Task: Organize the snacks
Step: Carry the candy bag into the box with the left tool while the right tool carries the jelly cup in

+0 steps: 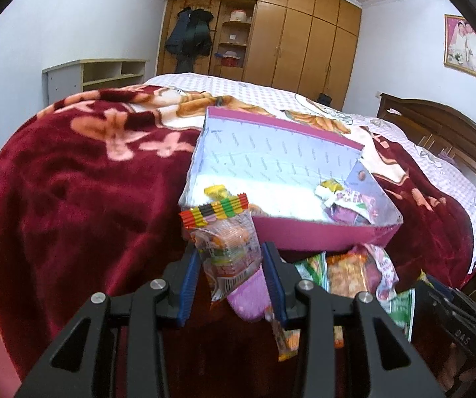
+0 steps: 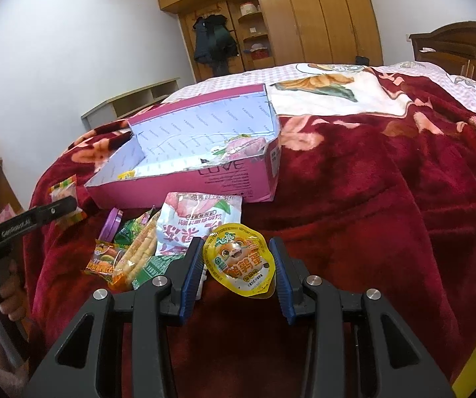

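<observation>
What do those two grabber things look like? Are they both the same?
Yes, they match. The left gripper and right gripper are both black, with angular linkage arms joined by round silver pins. Each has two fingers faced with ridged blue pads. Seen from the right wrist view, the left one has white lettering on its side. No sleeves show.

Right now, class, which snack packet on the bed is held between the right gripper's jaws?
The round yellow sealed cup with the cartoon animal, gripped by the right gripper; the other packets lie loose beside it.

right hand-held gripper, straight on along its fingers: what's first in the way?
Likely the near wall of the pink box, past the yolk-yellow pack that the right hand-held gripper grips; depth is unclear.
</observation>
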### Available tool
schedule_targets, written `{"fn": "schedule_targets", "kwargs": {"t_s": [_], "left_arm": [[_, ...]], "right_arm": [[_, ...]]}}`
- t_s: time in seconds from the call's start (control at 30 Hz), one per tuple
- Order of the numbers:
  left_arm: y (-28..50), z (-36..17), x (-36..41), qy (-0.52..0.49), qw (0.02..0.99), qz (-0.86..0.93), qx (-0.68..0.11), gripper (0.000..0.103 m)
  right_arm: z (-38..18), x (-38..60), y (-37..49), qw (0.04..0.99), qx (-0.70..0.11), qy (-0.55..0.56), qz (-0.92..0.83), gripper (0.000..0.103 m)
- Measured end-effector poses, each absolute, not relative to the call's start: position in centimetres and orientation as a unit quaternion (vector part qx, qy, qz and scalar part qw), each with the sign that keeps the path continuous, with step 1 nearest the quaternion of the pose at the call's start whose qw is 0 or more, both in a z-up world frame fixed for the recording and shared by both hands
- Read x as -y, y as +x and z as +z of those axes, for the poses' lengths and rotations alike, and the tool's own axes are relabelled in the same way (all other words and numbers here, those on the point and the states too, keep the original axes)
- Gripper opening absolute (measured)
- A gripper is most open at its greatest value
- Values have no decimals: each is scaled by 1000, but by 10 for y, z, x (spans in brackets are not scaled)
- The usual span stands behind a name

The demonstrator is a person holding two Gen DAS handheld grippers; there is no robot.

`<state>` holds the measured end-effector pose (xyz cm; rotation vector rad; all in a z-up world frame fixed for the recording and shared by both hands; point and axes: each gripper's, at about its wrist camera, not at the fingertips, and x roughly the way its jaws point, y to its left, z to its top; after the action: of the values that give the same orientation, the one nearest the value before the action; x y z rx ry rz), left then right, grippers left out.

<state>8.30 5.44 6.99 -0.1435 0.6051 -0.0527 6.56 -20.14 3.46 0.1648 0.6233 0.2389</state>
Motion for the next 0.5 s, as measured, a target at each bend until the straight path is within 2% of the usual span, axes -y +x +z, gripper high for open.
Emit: {"fn": "schedule_targets", "kwargs": {"t_s": [0.5], "left_arm": [[163,82,-30,-47,953,-51,-296,40]], "right_arm": [[57,201,68,947,-289,61,128,41]]}}
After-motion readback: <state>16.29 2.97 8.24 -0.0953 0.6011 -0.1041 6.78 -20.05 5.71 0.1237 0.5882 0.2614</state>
